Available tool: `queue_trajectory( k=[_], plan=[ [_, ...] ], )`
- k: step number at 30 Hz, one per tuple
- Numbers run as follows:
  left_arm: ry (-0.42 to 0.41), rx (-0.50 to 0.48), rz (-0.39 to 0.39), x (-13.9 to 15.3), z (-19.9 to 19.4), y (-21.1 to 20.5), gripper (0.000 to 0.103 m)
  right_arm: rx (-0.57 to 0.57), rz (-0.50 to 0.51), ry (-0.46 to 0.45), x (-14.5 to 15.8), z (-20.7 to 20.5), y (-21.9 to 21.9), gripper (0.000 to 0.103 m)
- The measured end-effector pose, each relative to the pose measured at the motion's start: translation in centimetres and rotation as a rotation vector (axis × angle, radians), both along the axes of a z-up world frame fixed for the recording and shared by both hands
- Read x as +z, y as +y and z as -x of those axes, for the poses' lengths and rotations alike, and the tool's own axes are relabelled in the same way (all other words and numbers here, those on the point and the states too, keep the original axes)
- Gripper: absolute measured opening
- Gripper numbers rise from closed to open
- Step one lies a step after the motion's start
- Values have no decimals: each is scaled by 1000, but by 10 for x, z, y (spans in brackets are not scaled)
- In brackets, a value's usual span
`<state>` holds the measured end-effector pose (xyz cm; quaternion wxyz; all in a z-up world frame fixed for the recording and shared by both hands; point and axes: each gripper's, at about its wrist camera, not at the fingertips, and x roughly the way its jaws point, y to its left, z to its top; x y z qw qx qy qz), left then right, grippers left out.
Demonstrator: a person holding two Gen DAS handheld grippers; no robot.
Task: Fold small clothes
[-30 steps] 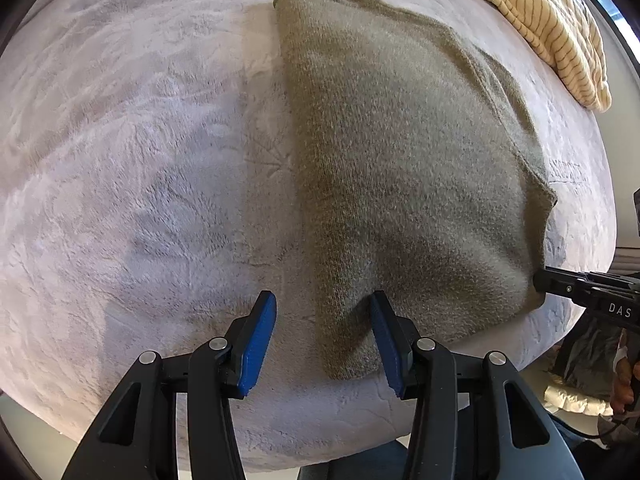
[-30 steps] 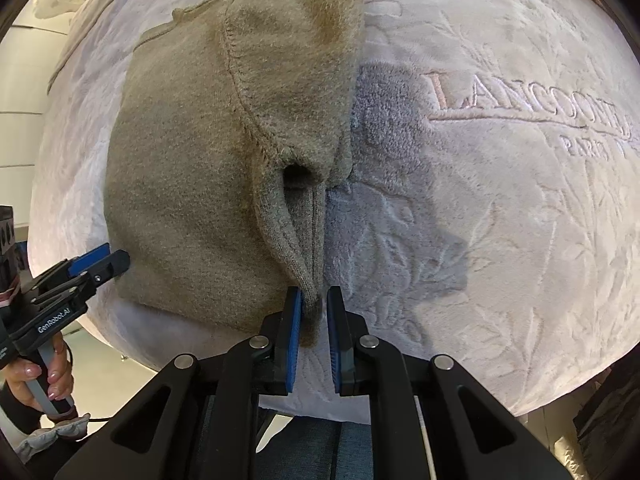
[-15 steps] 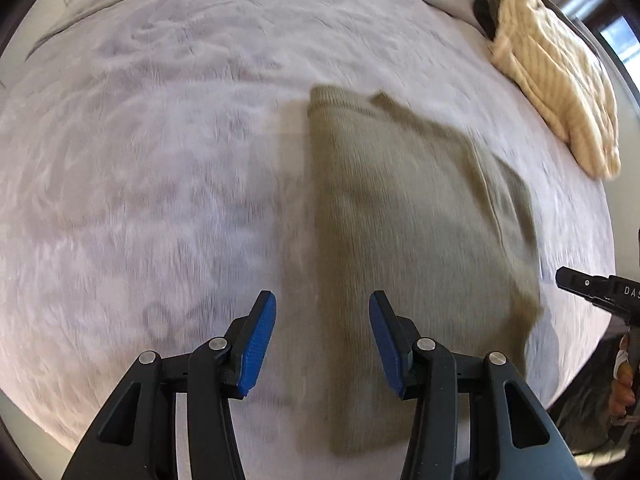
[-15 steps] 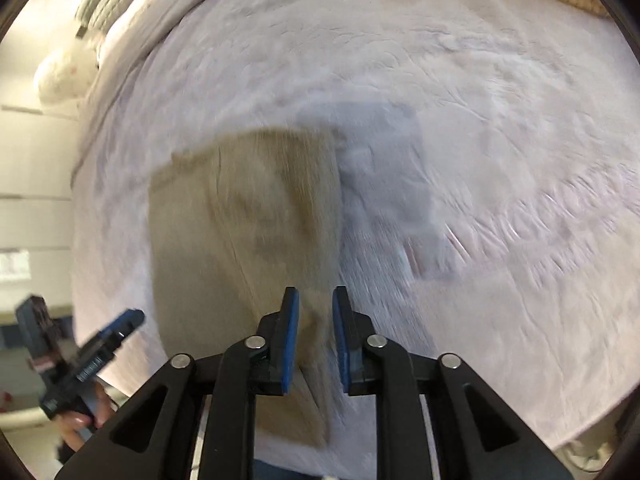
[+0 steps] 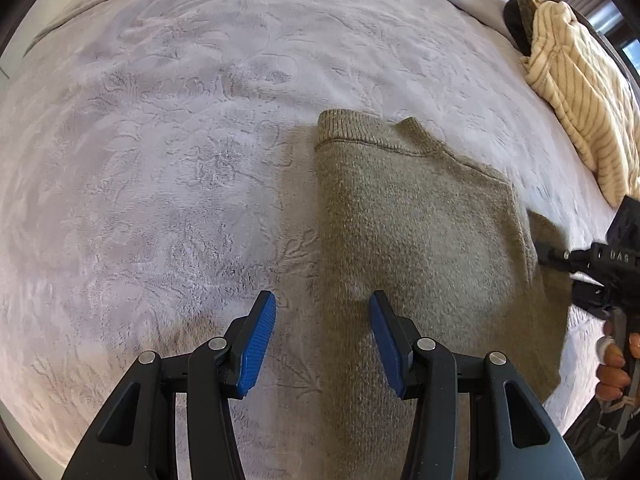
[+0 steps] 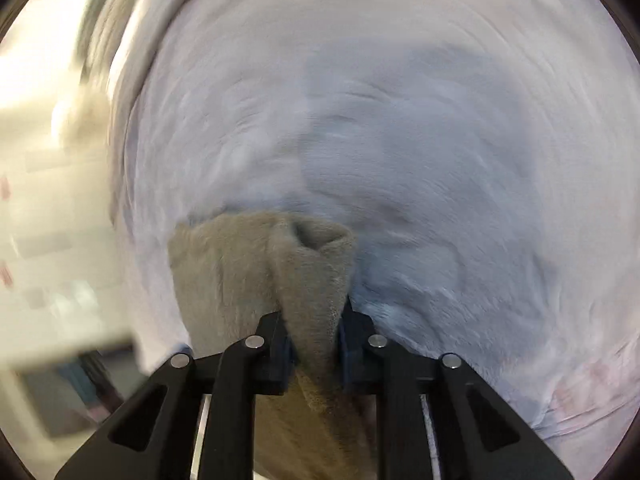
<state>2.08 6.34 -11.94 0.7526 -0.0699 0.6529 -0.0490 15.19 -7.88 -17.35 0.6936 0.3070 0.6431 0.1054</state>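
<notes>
An olive knit sweater (image 5: 420, 248) lies folded lengthwise on a pale plush blanket (image 5: 160, 160). My left gripper (image 5: 322, 340) is open, its blue pads astride the sweater's left folded edge, just above it. My right gripper (image 6: 314, 340) is shut on a bunched fold of the sweater (image 6: 312, 280), which rises between its fingers; this view is blurred. In the left wrist view the right gripper (image 5: 560, 258) shows at the sweater's right edge.
A cream striped garment (image 5: 580, 100) lies at the blanket's far right, beside a dark object (image 5: 516, 24). The blanket's near edge (image 5: 40, 420) drops off at the lower left. A hand (image 5: 612, 364) holds the right gripper's handle.
The right gripper has kept its grip on the sweater's edge and lifted it, with the view swinging fast. The left gripper has pulled back and up, still open.
</notes>
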Motion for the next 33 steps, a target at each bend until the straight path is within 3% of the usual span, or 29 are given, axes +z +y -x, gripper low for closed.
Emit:
queue_trajectory(
  k=[3, 5, 8, 9, 11, 13, 18, 21, 24, 27, 29, 33],
  plan=[
    [-10, 1, -10, 3, 0, -1, 51, 225, 144, -175, 47, -5, 31, 17],
    [-15, -1, -17, 6, 3, -1, 51, 299, 228, -217, 55, -7, 40, 17],
    [-8, 13, -25, 2, 0, -8, 51, 334, 356, -165, 26, -14, 32, 18],
    [-3, 21, -23, 0, -1, -10, 56, 326, 377, -137, 13, -16, 26, 21],
    [-12, 25, -41, -2, -2, -13, 65, 272, 354, -108, 3, -14, 15, 25],
    [-13, 15, -58, -3, -2, -11, 65, 187, 324, -88, 10, -11, 5, 33],
    [-10, 14, -55, 7, 1, 1, 65, 123, 349, -97, 47, 20, -6, 34],
    [-35, -15, -33, 19, 12, -2, 65, 140, 295, -123, 66, 46, 1, 34],
    [-19, -64, -48, 15, 24, -13, 65, 208, 278, -114, 63, 69, 31, 31],
    [-1, -92, -81, 0, 37, -22, 66, 271, 370, -60, 36, 90, 51, 30],
    [-14, -79, -90, -2, 42, -21, 75, 297, 423, -61, 22, 96, 56, 30],
    [11, -47, -57, 4, 44, -11, 75, 287, 441, -62, 28, 101, 56, 30]
  ],
)
